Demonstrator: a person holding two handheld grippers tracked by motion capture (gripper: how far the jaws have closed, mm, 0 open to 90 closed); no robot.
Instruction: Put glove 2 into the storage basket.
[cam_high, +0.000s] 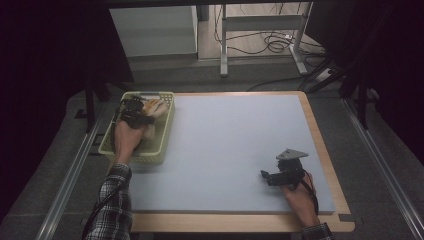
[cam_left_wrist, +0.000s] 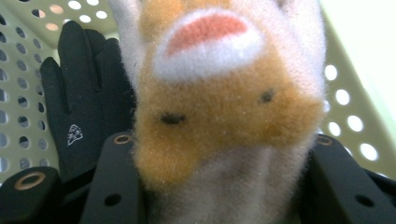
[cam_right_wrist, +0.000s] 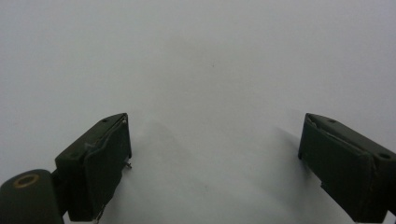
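The left gripper (cam_high: 134, 111) clamps its jaws on a plush toy (cam_left_wrist: 224, 93) inside the basket (cam_high: 112, 131) at ten o'clock, beside a black glove (cam_left_wrist: 84, 107); the right gripper (cam_right_wrist: 215, 154), jaws wide and empty, rests at four o'clock on the mat (cam_high: 230, 145).

The desk (cam_high: 225, 150) is open across its grey mat from the basket eastward to the right edge; passage there is unobstructed. The right gripper (cam_high: 266, 176) sits near the front right corner, fingers (cam_right_wrist: 100, 161) spread wide over bare mat. At the far left corner the basket (cam_high: 161, 145) walls in the left gripper (cam_high: 134, 106). Inside, a plush toy (cam_left_wrist: 224, 102) wedged between the fingers and a black glove (cam_left_wrist: 81, 98) lying against the perforated wall crowd the room.
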